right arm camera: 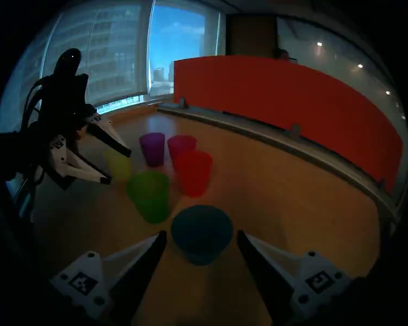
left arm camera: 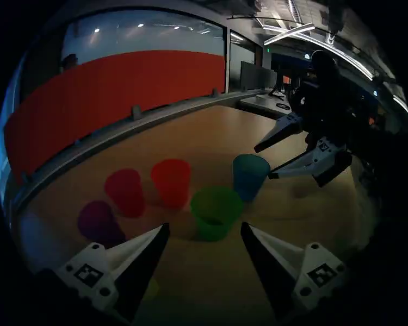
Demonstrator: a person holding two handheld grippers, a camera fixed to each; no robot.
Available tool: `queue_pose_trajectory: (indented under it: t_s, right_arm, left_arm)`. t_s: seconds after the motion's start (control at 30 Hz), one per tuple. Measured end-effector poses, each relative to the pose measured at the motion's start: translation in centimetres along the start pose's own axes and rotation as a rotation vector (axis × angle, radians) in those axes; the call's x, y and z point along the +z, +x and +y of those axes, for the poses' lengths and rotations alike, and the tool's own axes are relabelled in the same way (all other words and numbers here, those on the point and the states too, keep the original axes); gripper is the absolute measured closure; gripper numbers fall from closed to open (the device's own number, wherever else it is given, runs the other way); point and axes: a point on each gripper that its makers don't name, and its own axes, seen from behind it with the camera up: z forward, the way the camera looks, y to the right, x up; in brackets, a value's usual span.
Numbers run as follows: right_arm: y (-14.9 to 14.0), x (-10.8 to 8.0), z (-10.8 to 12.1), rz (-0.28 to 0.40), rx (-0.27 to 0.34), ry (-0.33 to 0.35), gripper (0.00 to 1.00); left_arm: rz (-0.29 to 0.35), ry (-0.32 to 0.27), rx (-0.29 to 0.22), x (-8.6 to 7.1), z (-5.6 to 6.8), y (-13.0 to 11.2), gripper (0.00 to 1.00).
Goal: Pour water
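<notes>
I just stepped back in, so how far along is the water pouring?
Nothing looks done yet: the blue cup and green cup stand upright on the table, ungripped. In hand: the right gripper is open with the blue cup between its fingertips; the left gripper is open, facing the green cup. Left: grasp, lift, tilt and pour. Too dim to see water in any cup.

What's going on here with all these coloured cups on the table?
A person holds a hand-held gripper in each hand over a wooden table. The right hand-held gripper is open, its fingertips flanking the blue cup but not closed on it. The left hand-held gripper is also open and points at the green cup. A red cup stands nearby. No cup is lifted, and nothing is being poured yet.
</notes>
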Motion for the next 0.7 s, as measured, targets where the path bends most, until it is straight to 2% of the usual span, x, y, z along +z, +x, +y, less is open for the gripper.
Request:
queue_pose_trajectory:
  t_s: [0.3, 0.7]
  right_arm:
    - [-0.4, 0.7, 0.1, -0.012, 0.003, 0.0, 0.0]
    - [-1.1, 1.6, 0.2, -0.033, -0.003, -0.001, 0.0]
  left_arm:
    - [-0.032, 0.006, 0.021, 1.3, 0.4, -0.5, 0.03]
    - [-0.063, 0.01, 0.018, 3.0, 0.7, -1.0, 0.03]
